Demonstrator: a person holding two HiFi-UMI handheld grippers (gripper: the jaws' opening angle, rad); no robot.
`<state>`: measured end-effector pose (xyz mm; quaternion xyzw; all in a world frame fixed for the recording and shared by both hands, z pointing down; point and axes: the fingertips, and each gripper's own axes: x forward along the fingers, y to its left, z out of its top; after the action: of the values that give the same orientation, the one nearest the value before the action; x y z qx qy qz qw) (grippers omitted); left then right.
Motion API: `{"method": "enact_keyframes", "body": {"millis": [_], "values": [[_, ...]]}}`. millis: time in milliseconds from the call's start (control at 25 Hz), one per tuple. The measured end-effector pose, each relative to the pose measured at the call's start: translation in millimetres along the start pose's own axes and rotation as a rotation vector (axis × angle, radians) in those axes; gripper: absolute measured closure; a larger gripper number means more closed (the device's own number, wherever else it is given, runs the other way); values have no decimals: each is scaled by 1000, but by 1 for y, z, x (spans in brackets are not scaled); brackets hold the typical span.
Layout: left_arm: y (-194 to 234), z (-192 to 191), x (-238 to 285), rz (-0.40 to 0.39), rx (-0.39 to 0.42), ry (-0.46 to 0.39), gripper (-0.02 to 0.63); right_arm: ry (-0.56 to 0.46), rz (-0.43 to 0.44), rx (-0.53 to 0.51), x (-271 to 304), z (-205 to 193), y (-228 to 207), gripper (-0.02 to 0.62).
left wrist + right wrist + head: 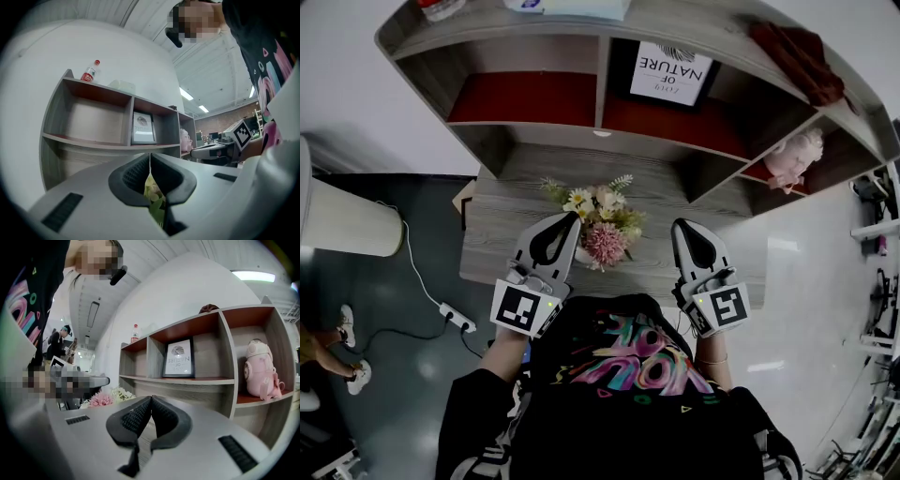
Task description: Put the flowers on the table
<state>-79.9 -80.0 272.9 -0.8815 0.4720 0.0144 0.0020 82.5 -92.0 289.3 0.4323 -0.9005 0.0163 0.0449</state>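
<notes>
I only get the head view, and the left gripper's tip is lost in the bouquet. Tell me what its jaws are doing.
Observer: The left gripper view shows the left gripper shut, with pale petals and a green leaf of the flowers caught between its pads.
Operator: Now report the right one.
Observer: The right gripper view shows the right gripper shut with nothing between its pads; the flowers sit at that view's left.

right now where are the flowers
In the head view the flowers stand on the wooden table, centre frame, between the left gripper, shut on their left side, and the right gripper.
</notes>
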Motion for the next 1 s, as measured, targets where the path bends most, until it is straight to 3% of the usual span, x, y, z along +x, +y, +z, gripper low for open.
{"method": "enact_keyframes", "body": {"millis": [520, 1000], "values": [[0, -10, -8, -16, -5, 28, 575, -22, -16, 39, 0, 5, 7, 578], [2, -10, -14, -17, 2, 26, 575, 17, -2, 42, -6, -10, 12, 578]]}}
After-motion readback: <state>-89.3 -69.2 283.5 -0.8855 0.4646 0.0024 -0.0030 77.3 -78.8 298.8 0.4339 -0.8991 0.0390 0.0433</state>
